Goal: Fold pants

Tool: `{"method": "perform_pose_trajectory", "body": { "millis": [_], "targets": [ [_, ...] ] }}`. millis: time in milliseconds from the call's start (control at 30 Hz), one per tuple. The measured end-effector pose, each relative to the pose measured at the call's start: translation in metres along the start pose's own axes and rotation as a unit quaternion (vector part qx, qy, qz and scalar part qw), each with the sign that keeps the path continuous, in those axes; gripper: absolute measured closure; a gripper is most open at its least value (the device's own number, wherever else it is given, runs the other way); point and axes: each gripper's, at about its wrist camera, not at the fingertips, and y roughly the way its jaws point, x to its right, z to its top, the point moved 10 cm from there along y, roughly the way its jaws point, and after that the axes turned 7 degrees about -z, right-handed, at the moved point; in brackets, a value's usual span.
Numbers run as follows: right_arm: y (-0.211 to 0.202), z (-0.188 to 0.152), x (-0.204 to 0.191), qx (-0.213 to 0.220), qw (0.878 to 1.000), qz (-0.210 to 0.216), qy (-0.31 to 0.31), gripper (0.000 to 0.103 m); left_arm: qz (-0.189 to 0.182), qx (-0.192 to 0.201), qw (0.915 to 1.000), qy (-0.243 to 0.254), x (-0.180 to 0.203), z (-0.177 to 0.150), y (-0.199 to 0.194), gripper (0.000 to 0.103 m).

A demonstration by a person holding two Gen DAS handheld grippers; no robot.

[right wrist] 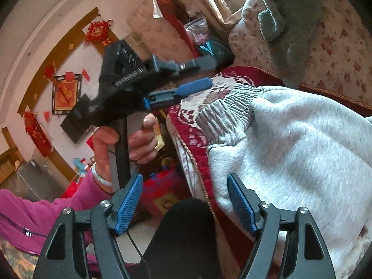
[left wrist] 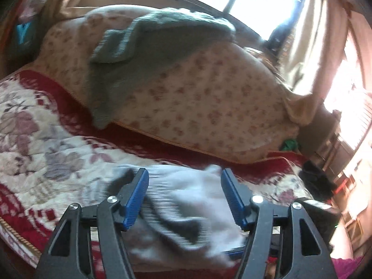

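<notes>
Light grey sweatpants (right wrist: 297, 144) lie on the bed, their ribbed elastic waistband (right wrist: 223, 114) near the bed's edge. In the left wrist view the pants (left wrist: 183, 200) are blurred and lie below and between the open fingers. My left gripper (left wrist: 184, 181) is open and empty just above them. It also shows in the right wrist view (right wrist: 204, 72), open, held in a hand beside the waistband. My right gripper (right wrist: 184, 186) is open and empty, over the bed's edge, its right finger (right wrist: 241, 204) above the pants' near edge.
The bed has a red and cream floral quilt (left wrist: 39, 139). A floral duvet heap (left wrist: 197, 107) with a grey-green towel (left wrist: 139, 53) lies behind. Bright windows and curtains (left wrist: 325, 34) are at the right. A dark-clad knee (right wrist: 186, 227) is below the right gripper.
</notes>
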Motion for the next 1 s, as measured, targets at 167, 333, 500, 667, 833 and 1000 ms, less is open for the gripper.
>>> {"method": "perform_pose_trajectory", "body": {
  "millis": [167,333,500,667,833,1000],
  "targets": [
    [0.008,0.016,-0.004,0.034,0.999,-0.034,-0.008,0.017,-0.005,-0.017,0.9995,0.026,0.036,-0.003,0.017,0.036],
    [-0.033,0.016,-0.020,0.071,0.997,0.014,-0.019,0.016,-0.019,-0.032,0.9991,0.019,0.046,-0.011,0.022,0.033],
    [-0.075,-0.006,0.015,0.075,0.995,-0.070,-0.020,0.014,-0.013,-0.046,0.9986,0.020,0.046,-0.024,0.026,0.032],
    [-0.097,-0.015,0.073,0.077,0.982,-0.172,0.030,0.013,0.014,-0.064,0.9974,0.028,0.047,-0.051,0.042,0.032],
    [-0.093,-0.020,0.111,0.058,0.966,-0.237,0.087,0.012,0.108,-0.068,0.9900,0.060,0.017,-0.073,0.047,0.032],
    [-0.077,-0.017,0.132,0.037,0.952,-0.290,0.086,0.012,0.131,-0.065,0.9885,0.040,-0.022,-0.086,0.043,0.032]
  ]
}}
